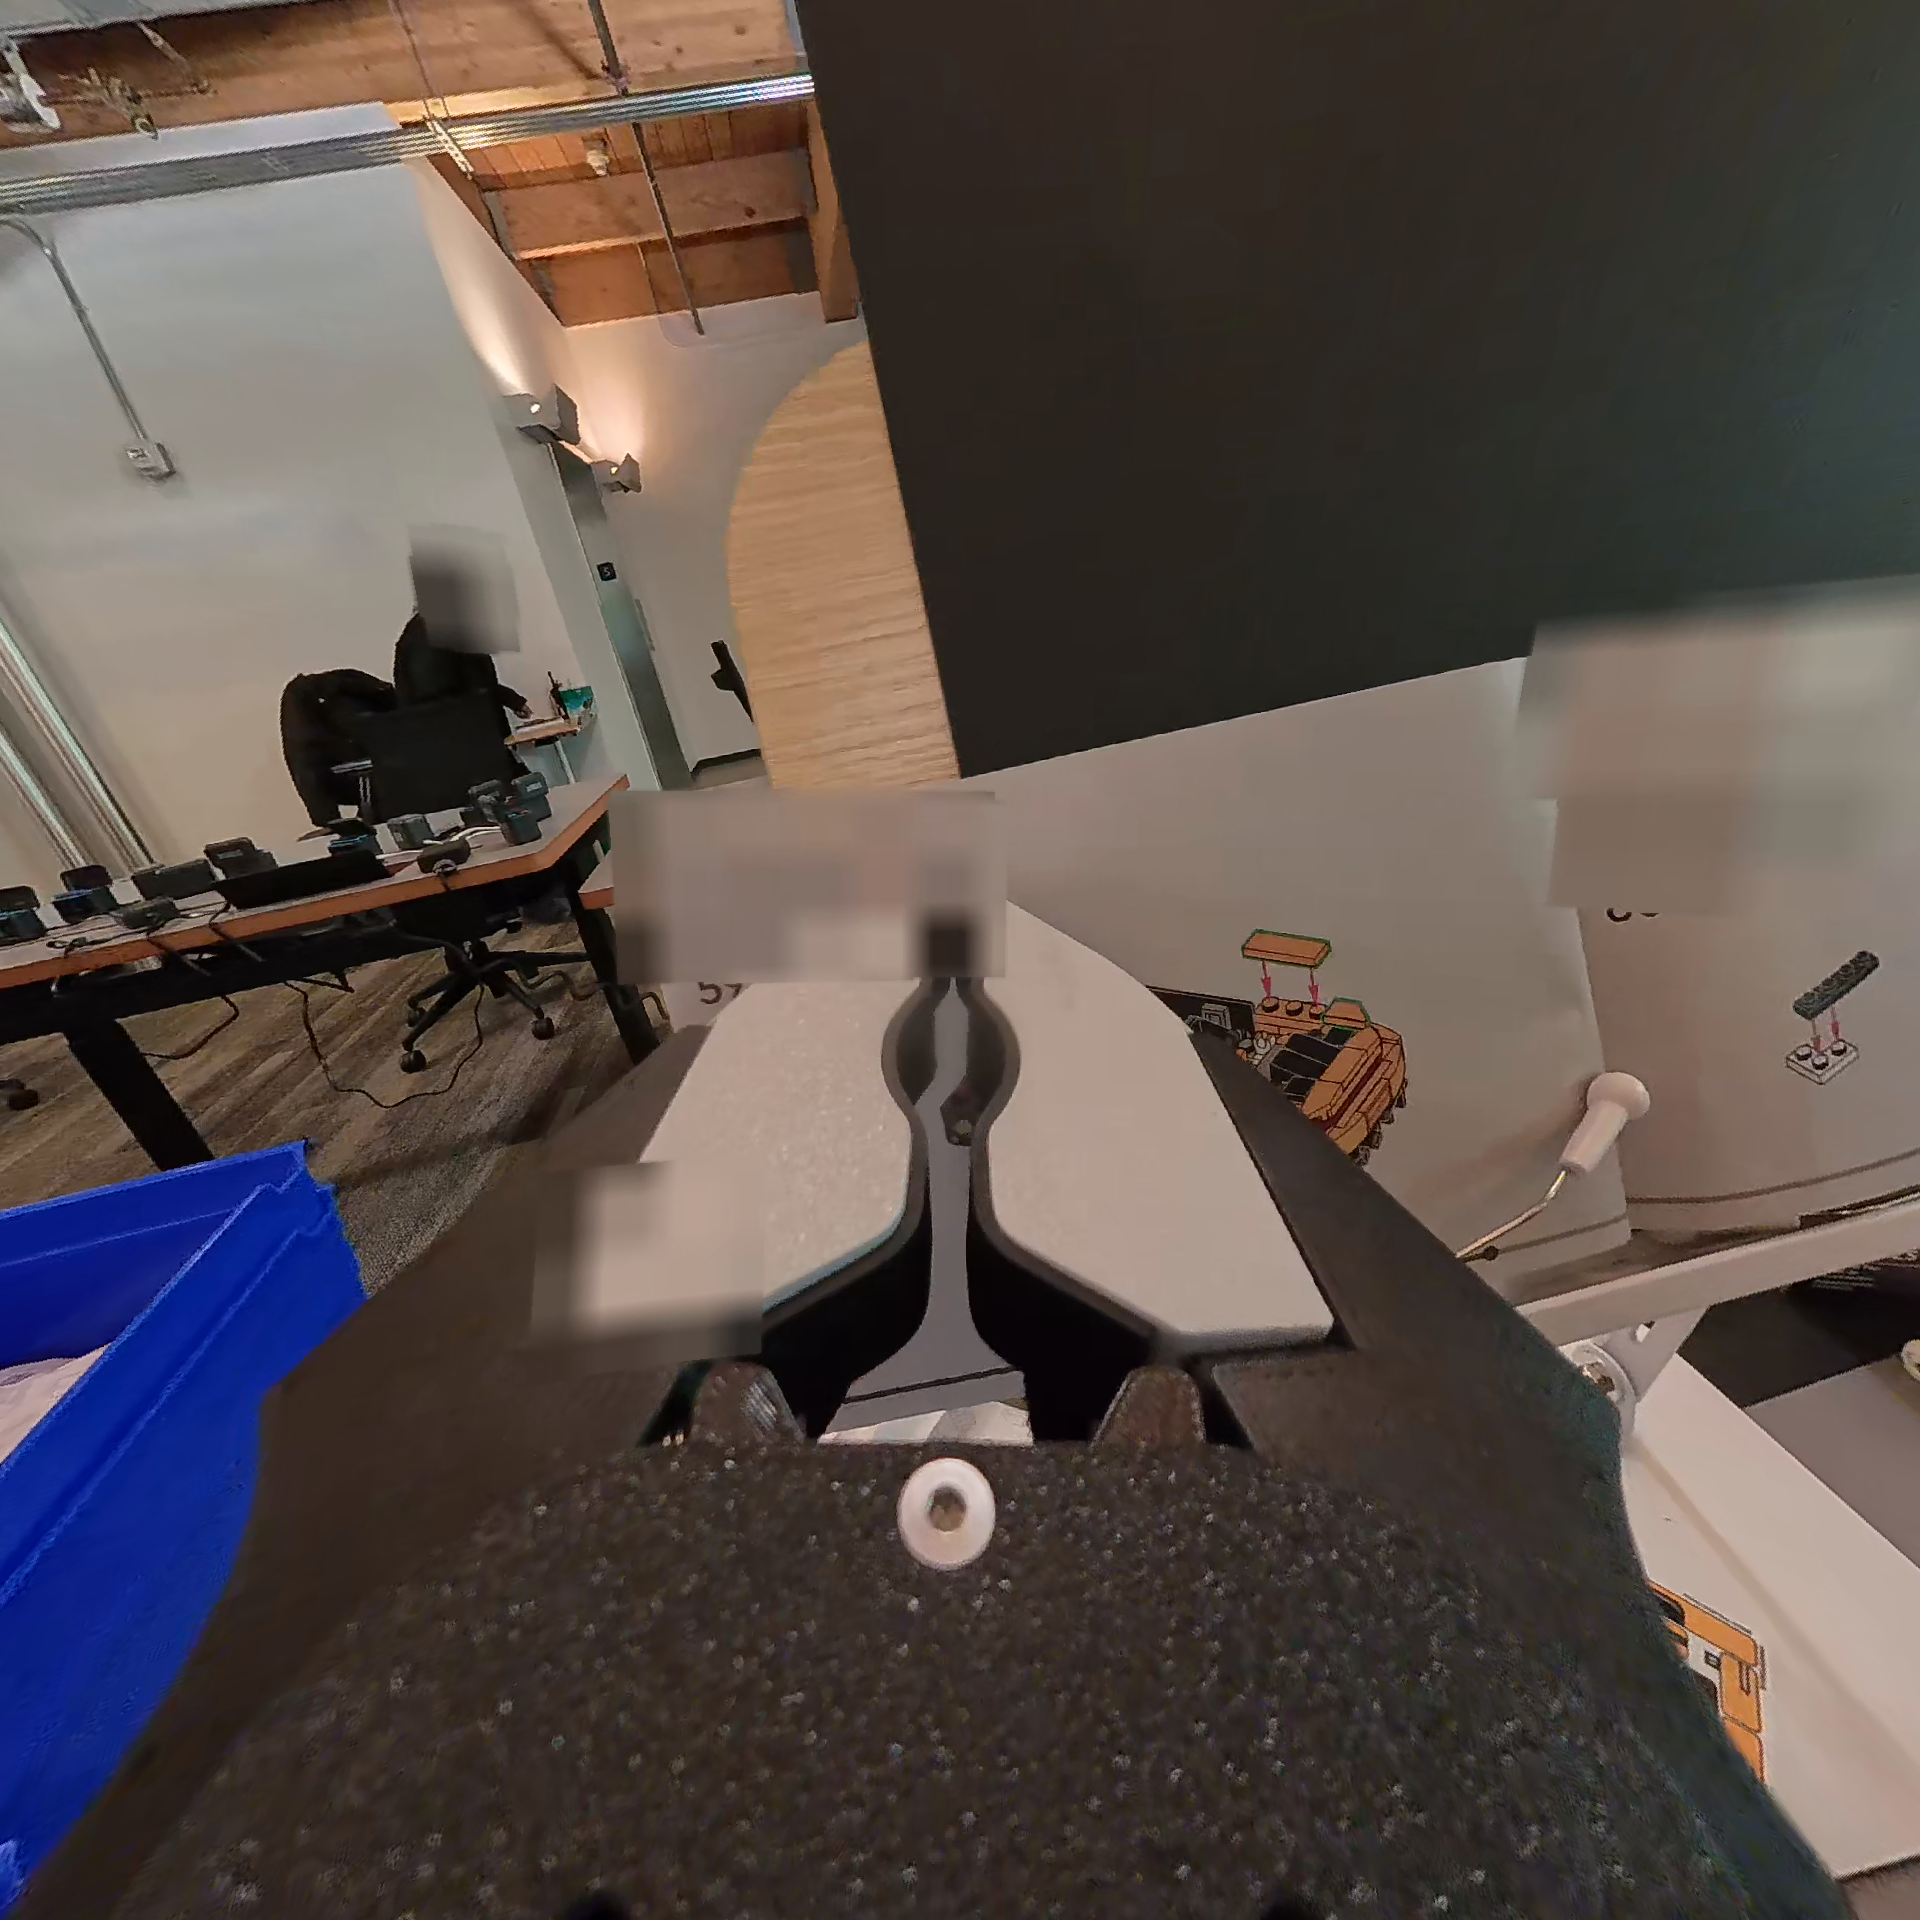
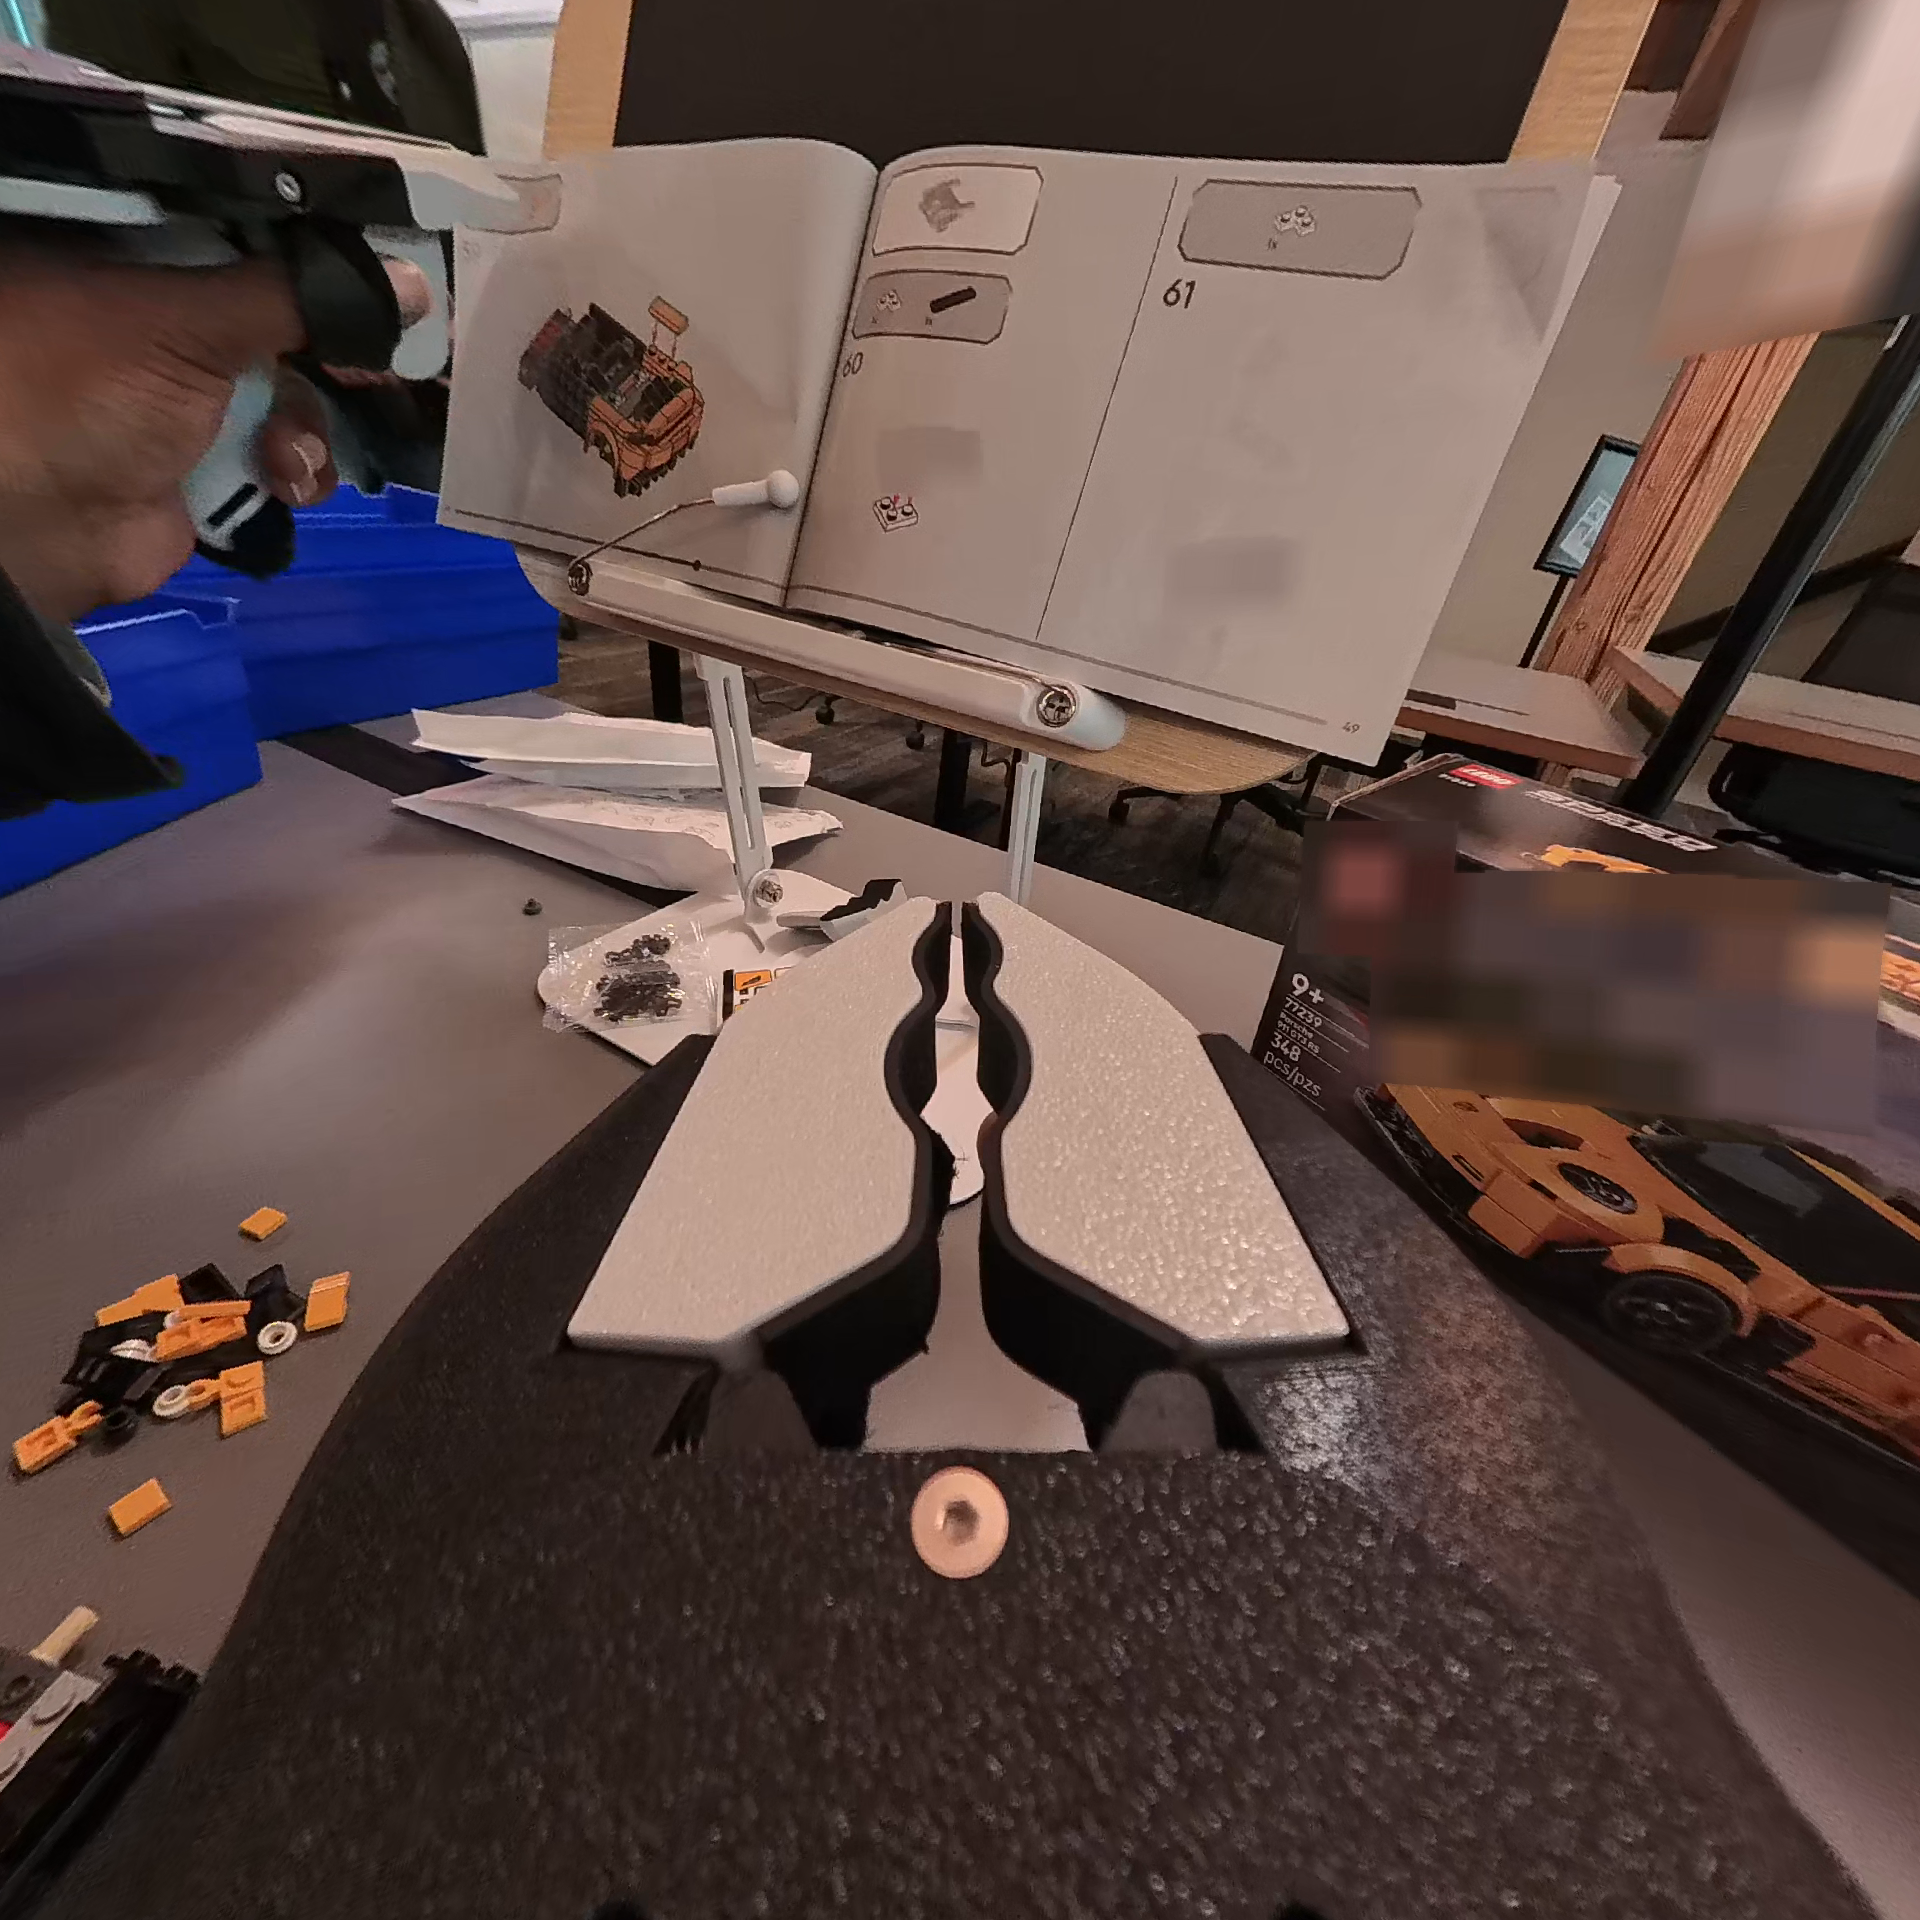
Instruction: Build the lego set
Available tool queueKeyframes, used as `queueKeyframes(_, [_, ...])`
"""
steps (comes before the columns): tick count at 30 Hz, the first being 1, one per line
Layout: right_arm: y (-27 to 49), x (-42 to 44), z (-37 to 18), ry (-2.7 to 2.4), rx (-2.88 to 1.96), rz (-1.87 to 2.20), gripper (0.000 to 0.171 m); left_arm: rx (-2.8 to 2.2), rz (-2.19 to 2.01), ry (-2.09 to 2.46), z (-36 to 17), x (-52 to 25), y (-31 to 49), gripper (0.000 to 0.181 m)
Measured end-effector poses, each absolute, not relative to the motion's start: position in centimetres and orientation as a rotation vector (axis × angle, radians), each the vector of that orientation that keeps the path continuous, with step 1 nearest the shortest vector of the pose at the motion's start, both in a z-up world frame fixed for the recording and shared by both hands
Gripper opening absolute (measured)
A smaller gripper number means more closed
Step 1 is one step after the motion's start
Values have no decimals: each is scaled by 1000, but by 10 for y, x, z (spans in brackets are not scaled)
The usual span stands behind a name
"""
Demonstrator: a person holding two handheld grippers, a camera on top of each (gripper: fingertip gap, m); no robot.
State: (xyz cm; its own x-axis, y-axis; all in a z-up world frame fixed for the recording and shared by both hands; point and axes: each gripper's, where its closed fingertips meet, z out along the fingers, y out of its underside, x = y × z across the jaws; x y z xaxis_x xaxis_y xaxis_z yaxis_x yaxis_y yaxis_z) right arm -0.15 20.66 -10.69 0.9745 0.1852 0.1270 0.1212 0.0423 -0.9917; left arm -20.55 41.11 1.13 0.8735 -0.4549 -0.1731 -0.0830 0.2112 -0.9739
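Orange and black loose pieces (image 2: 177, 1351) lie in a small heap on the grey bench (image 2: 343, 1039), low to the left of my right tongs (image 2: 958, 914), and I judge them spread there so each can be picked out singly. My right tongs hover above the bench with almost no gap between the tips and nothing between them; they point at the foot of the white book stand (image 2: 743, 821), which props the instruction booklet (image 2: 1039, 416) open at a slant, presumably so the current step can be read while both hands are busy. My left tongs (image 1: 951, 987) are raised close to the booklet's left page; their tips sit under a blurred patch, the slot behind them looks very narrow, and I cannot tell whether they pinch anything. Seen from the right wrist, that tool is carried high at the upper left in a hand (image 2: 125, 416). A wire page holder (image 2: 758, 488) with a white knob pins the left page flat. Behind the hand stand blue bins (image 2: 395, 613), likely for sorted parts; a clear bag of small dark parts (image 2: 623, 977) and white paper bags (image 2: 613, 769) rest by the stand's base. On the right lies the set's box (image 2: 1558, 1195). A partly built dark piece (image 2: 62, 1714) shows at the lower left edge, so I judge the build to be midway.
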Motion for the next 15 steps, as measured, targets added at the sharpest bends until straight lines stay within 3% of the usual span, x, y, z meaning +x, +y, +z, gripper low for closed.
queueKeyframes(15, [206,5,-102,-213,-1516,38,2,-1374,-345,496,3,-203,384,0])
